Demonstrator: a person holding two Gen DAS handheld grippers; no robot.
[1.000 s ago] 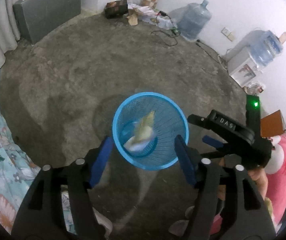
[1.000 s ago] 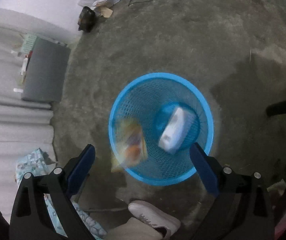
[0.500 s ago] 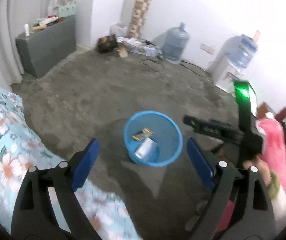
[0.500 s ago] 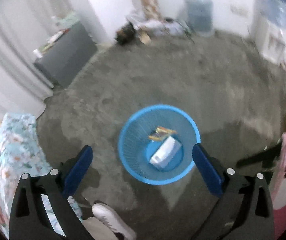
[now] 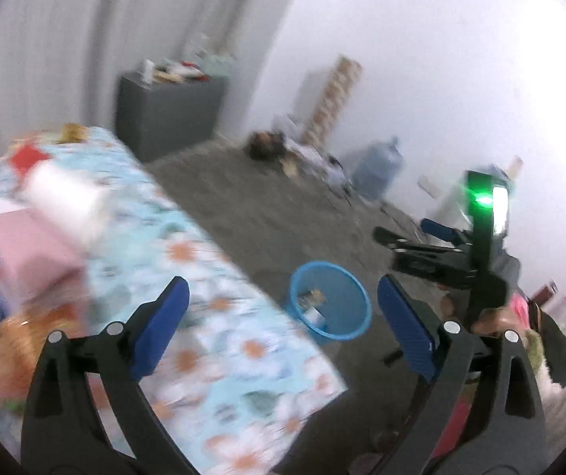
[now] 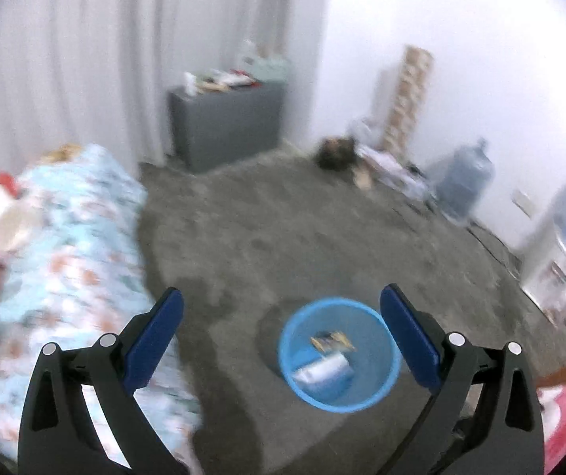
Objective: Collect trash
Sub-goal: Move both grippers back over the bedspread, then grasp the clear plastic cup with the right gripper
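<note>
Floor (image 6: 283, 237): grey, rough, mottled with darker patches. A bed (image 5: 219, 308) with a pale blue floral cover occupies the left of both views. White curtains (image 6: 84, 59) hang behind it, and white walls close the room at right.

Against the far wall: a grey cabinet (image 6: 227, 126) with small clutter on top, a tall patterned column (image 6: 405, 95), a dark item with papers and cables on the floor beside it, and a large water bottle (image 6: 465, 178). A white dispenser (image 6: 564, 245) carrying a second bottle stands at the right edge.

The blue mesh basket (image 6: 340, 399) stands on the floor just off the bed's corner. Inside lie a white carton (image 6: 322, 370) and a crumpled wrapper (image 6: 332, 340).

Left hand-held gripper (image 5: 283, 328): jaws opening, spread wide, nothing between them. Right hand-held gripper (image 6: 283, 332): jaws spread wide and empty; it also shows at the right of the left view, carrying a green light.

Both views are heavily motion-blurred. Items on the bed, a white roll-like object (image 5: 65, 202), a pink box (image 5: 25, 249) and an orange packet (image 5: 17, 352), cannot be identified with certainty. The person shows only as part of a hand and pink clothing at the right edge, cut off by the frame.
</note>
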